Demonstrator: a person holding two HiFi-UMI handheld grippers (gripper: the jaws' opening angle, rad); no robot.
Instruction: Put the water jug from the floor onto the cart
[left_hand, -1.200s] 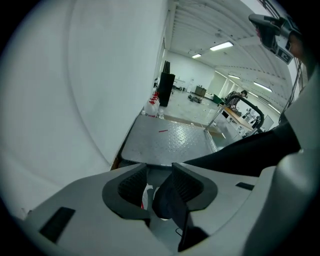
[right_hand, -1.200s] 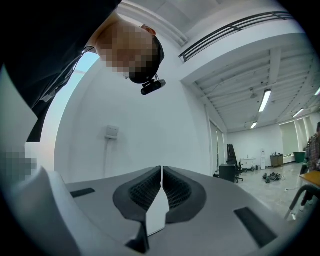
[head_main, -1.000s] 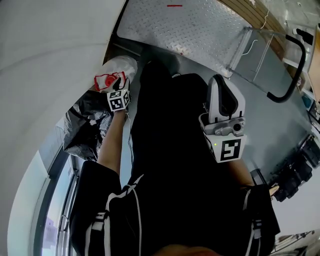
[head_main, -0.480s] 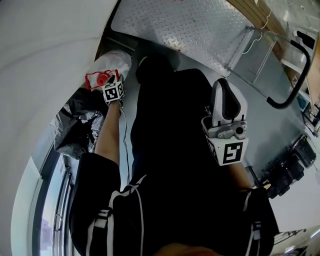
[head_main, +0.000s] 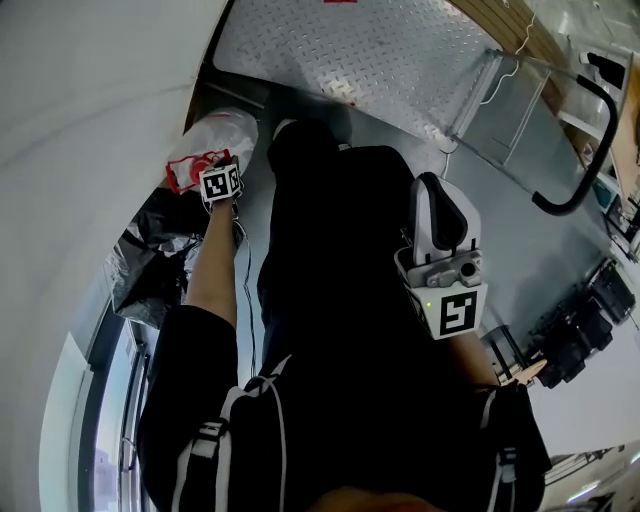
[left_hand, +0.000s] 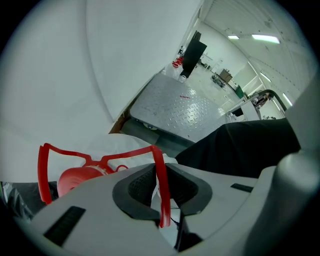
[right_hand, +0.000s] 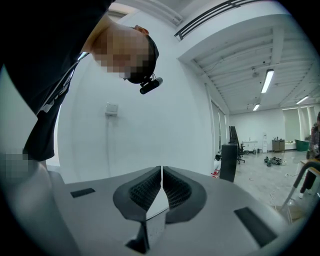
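The water jug (head_main: 222, 132), pale with a red cap and a red carry handle (head_main: 188, 170), lies on the floor by the white wall, near the cart's deck. My left gripper (head_main: 207, 168) points steeply down onto it. Its jaws have just been closing, and in the left gripper view the red handle (left_hand: 160, 176) runs upright between the pads of the left gripper (left_hand: 159, 189), pinched on both sides. The red cap (left_hand: 79, 177) sits to the left. My right gripper (head_main: 436, 190) hangs over the person's black clothes, shut and empty, as the right gripper view shows (right_hand: 161, 187).
The cart's diamond-plate deck (head_main: 370, 50) lies just beyond the jug, its black push handle (head_main: 588, 135) at the right. A crumpled black plastic bag (head_main: 150, 255) lies beside the jug. The curved white wall (head_main: 80, 120) closes the left side. Dark equipment (head_main: 580, 330) stands at the right.
My left gripper has sunk toward the jug and reached its red handle. The right gripper has dropped a little. The head view has shifted slightly.
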